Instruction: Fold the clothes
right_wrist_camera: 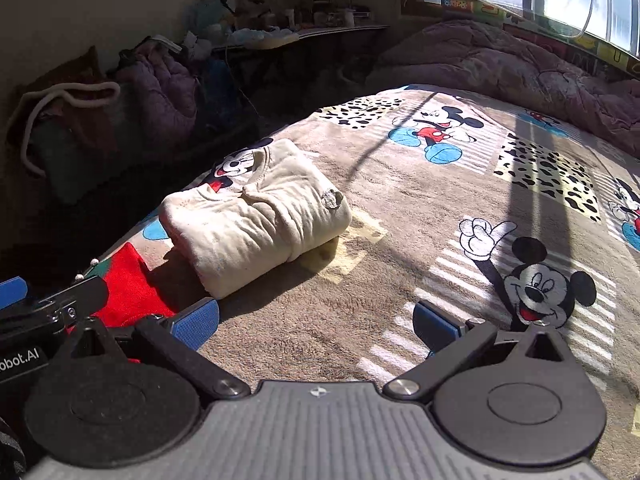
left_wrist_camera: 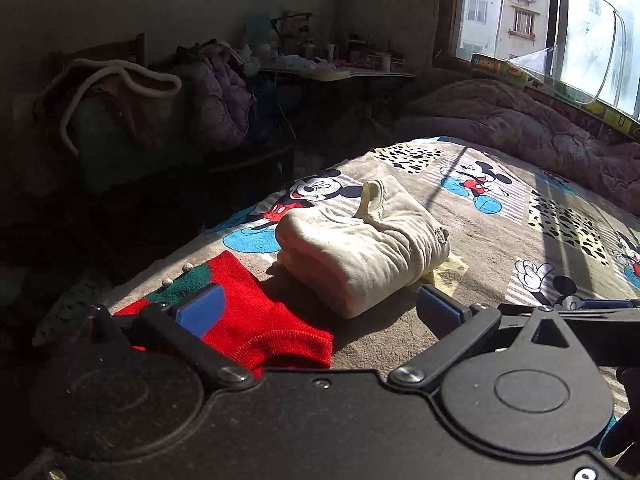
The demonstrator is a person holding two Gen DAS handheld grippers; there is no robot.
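The folded cream garment (left_wrist_camera: 360,248) lies on the bed, on a cartoon-mouse blanket (left_wrist_camera: 500,232), ahead of both grippers and touched by neither. From the left gripper (left_wrist_camera: 320,308) it sits straight ahead, just beyond the gap between the two blue pads, whose jaws stand wide apart with nothing between them. From the right gripper (right_wrist_camera: 316,320) the same bundle (right_wrist_camera: 256,220) lies ahead and to the left, beyond the left pad; these jaws are also spread fully, with only bare blanket (right_wrist_camera: 400,208) between them.

The cream bundle is a thick, rolled-over rectangle. In the right wrist view its long axis runs diagonally, from the near left corner up toward the far right, with the collar opening on the far side and the rounded fold edge facing the gripper. A small grey patch sits near its right end.

A red knit garment (left_wrist_camera: 256,320) with a green patch lies flat beside the cream one, nearer the left gripper and partly under its left pad (left_wrist_camera: 204,312); whether the pad touches it I cannot tell. In the right wrist view only a slice of that red knit (right_wrist_camera: 128,288) shows at the left edge, along with part of the left gripper (right_wrist_camera: 36,312). The left wrist view shows the red piece's ribbed hem. A rumpled purple quilt (left_wrist_camera: 520,128) lies far ahead under the window.
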